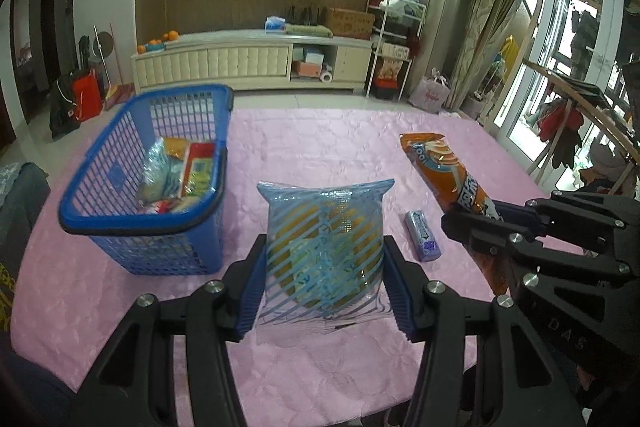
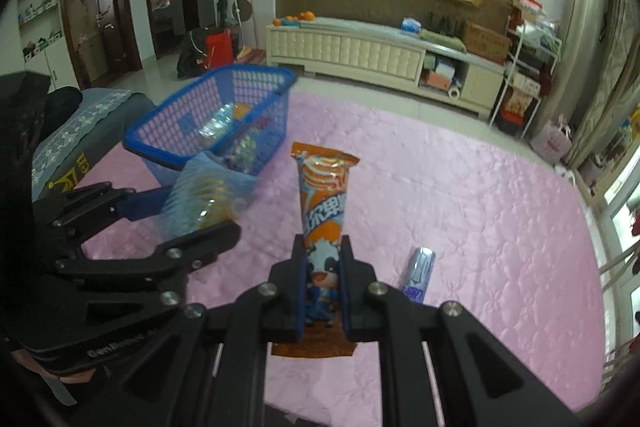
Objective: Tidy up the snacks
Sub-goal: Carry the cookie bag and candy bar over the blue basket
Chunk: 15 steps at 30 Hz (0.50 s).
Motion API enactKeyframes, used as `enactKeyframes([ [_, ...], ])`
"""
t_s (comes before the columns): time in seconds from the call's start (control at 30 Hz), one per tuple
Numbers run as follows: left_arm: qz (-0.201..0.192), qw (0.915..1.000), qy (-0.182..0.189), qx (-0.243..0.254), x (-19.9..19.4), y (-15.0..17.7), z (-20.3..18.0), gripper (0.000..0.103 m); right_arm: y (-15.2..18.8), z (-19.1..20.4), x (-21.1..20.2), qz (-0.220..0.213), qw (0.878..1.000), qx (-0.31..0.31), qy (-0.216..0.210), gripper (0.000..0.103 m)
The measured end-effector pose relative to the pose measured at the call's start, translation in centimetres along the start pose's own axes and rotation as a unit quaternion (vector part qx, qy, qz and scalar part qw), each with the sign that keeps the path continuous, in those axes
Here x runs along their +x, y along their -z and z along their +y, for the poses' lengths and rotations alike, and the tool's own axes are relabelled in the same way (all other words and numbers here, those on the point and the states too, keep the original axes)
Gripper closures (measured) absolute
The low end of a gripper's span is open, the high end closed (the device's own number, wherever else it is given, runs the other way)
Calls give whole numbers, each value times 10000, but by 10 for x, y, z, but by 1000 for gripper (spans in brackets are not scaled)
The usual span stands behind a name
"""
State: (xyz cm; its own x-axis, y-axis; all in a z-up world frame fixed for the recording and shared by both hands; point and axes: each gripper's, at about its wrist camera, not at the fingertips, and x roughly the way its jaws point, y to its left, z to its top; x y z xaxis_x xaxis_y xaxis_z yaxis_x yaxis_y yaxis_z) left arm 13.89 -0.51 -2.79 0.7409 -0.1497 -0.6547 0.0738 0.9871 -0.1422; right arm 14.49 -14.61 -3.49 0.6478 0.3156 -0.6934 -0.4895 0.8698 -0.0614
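Letters "DAS" on right gripper (image 1: 472, 227) body; Chinese characters on orange snack pack (image 2: 325, 195), clamped between its fingers, unreadable.

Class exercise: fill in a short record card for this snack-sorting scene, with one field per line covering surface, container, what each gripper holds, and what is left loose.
surface: pink quilted tablecloth
container: blue plastic lattice basket, several wrapped snacks already inside
left gripper: shut on clear blue-striped snack bag, beside the basket
right gripper: shut on long orange snack packet with cartoon cow
loose item: small silver-blue candy roll, lying on the cloth between the two held snacks
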Motion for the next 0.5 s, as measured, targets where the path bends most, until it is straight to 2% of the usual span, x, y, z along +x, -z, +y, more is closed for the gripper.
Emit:
enactKeyframes([
  [0.23,-312,9993,-175,138,-26,-9,16,52,-15,18,-14,-223,9996,-140,-56,86],
  [0.5,-527,9974,-465,-135,-42,-28,61,52,-50,54,-11,-423,9977,-447,-301,86],
])
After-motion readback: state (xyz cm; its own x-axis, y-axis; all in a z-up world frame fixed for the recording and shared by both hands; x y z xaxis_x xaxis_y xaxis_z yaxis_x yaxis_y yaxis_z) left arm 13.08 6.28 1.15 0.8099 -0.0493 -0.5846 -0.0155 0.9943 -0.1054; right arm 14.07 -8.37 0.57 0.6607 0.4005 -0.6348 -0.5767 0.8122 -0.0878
